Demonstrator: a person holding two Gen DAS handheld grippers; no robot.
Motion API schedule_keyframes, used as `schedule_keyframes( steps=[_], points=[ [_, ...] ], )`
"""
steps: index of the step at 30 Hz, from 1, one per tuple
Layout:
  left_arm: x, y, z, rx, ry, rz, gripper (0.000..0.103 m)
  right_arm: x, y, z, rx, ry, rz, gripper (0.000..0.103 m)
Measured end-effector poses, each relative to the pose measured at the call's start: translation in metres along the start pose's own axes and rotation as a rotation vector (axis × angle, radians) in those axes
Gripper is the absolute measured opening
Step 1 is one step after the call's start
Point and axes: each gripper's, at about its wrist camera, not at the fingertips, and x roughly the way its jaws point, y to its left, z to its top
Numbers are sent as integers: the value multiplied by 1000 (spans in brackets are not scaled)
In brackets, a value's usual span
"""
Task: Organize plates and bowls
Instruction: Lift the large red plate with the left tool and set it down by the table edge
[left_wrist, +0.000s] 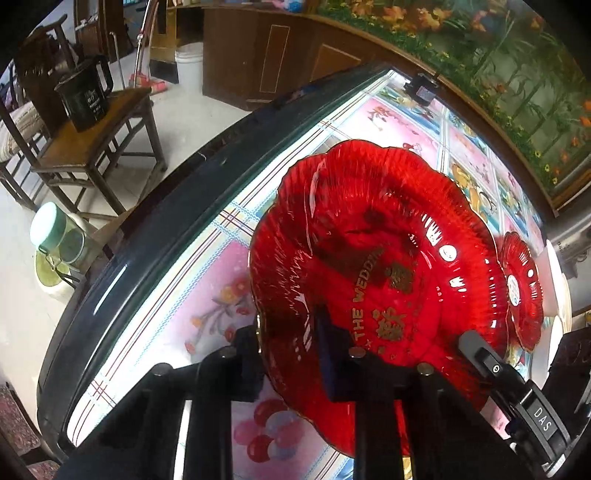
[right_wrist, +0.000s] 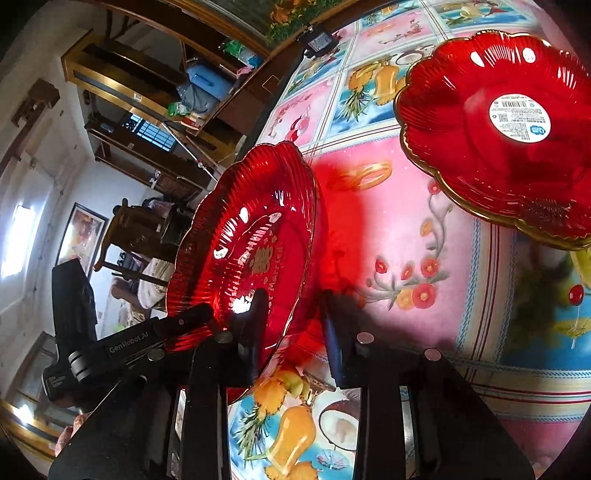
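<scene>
A big red glass plate (left_wrist: 369, 236) with gold lettering is tilted up off the table, and both grippers hold it. In the left wrist view my left gripper (left_wrist: 290, 354) is shut on its near rim, one finger under the rim and one over it. My right gripper (left_wrist: 480, 350) meets the plate's right edge. From the right wrist, the same plate (right_wrist: 255, 236) stands on edge with my right gripper (right_wrist: 293, 332) shut on its lower rim, and the left gripper (right_wrist: 192, 317) grips its left edge. A second red plate (right_wrist: 498, 140) with a white sticker lies flat at the upper right, also seen as a smaller plate (left_wrist: 521, 288).
The table (left_wrist: 221, 266) has a glass top over a bright flowered cloth and a dark rounded edge (left_wrist: 147, 240). A small black box (left_wrist: 421, 90) sits at its far edge. Beyond the edge are a wooden stool with a black jug (left_wrist: 85, 96) and a green-lidded jar (left_wrist: 55, 232).
</scene>
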Motion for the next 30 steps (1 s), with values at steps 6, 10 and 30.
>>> schedule_keyframes(
  steps=[6,10,30],
  points=[
    [-4,2,-3,12,-26,-19,12,1,2,-1,-14,-13,-27,25],
    [-4,4,-6,9,-24,-27,12,2,5,-1,-51,-20,-57,25],
    [-55,37,-66,42,-33,-30,13,-25,36,-59,-155,9,-27,25]
  ],
)
